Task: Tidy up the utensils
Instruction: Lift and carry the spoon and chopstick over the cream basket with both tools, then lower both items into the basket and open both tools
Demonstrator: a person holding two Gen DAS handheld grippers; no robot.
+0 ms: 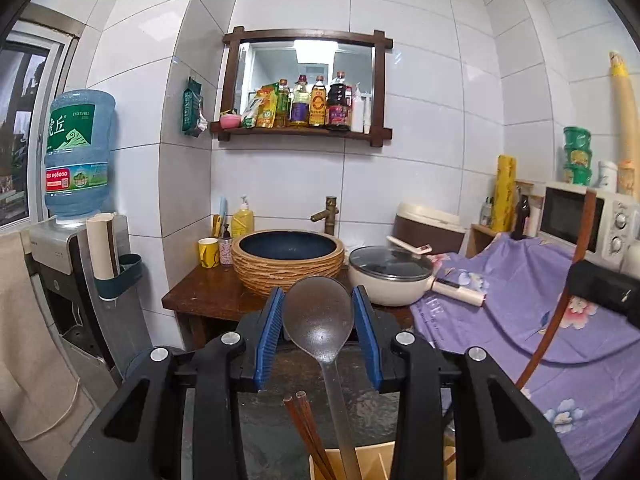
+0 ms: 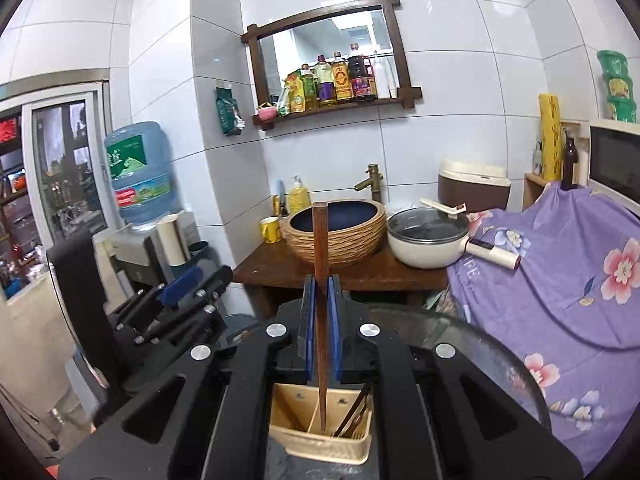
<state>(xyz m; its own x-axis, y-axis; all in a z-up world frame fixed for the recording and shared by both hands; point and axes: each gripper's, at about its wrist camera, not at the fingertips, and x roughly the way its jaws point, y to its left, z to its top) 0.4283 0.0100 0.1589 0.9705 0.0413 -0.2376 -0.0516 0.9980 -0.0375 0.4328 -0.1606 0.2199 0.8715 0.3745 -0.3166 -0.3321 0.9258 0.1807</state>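
In the left wrist view my left gripper [image 1: 319, 308] stands open around the bowl of a brown translucent ladle [image 1: 318, 312]; the blue pads do not visibly press on it. The ladle's handle runs down into a beige utensil holder [image 1: 384, 462], beside two brown chopsticks [image 1: 306, 424]. In the right wrist view my right gripper [image 2: 321, 312] is shut on an upright brown chopstick [image 2: 321, 248]; its tip reaches down into the beige utensil holder [image 2: 320, 436], which holds other chopsticks [image 2: 354, 412]. The left gripper shows at the left [image 2: 176, 292].
A woven basin [image 1: 288, 262] with a brass tap, a white lidded pot [image 1: 390, 276] and a yellow mug stand on a wooden counter behind. A purple floral cloth [image 1: 560, 320] covers the right side under a microwave [image 1: 584, 220]. A water dispenser [image 1: 76, 248] stands left.
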